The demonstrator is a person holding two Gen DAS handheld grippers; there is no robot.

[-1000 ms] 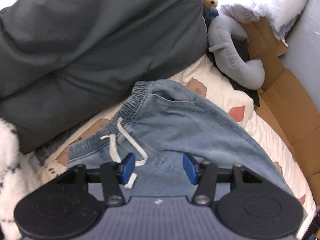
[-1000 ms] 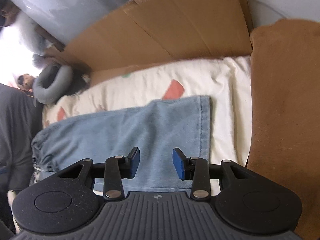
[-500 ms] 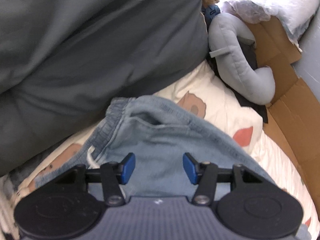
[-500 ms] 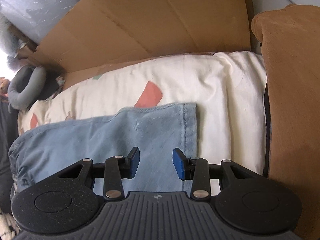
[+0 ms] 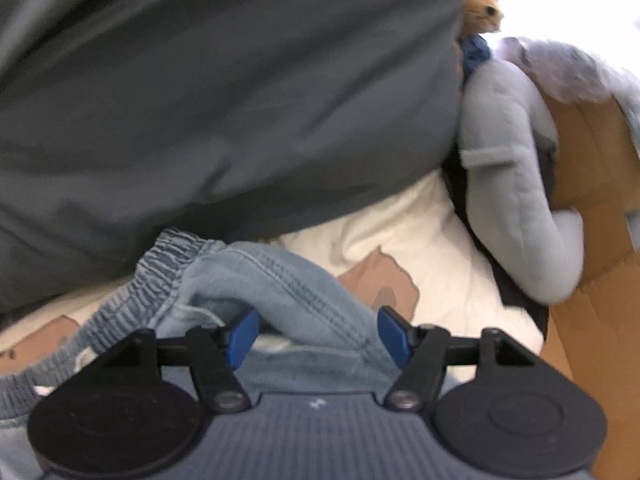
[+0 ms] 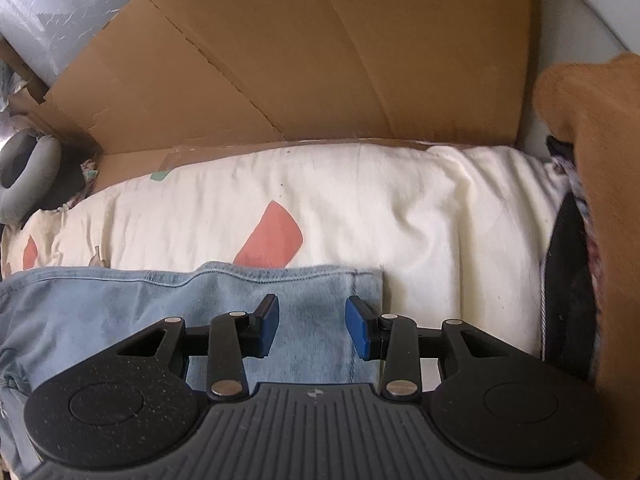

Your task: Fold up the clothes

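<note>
Between the opening left claw's (image 5: 318,332) pads rises a jeans (image 5: 280,280) fold, ungripped.

The bed (image 6: 420,208) is covered with a cream sheet printed with salmon and brown shapes. Light blue jeans (image 6: 168,312) lie flat along it, their leg hem at lower centre of the right view, their elastic waistband (image 5: 132,300) at lower left of the left view. A dark grey duvet (image 5: 224,92) fills the upper left there. A grey neck pillow (image 5: 516,184) lies at right, beside brown cardboard (image 6: 312,52).
</note>
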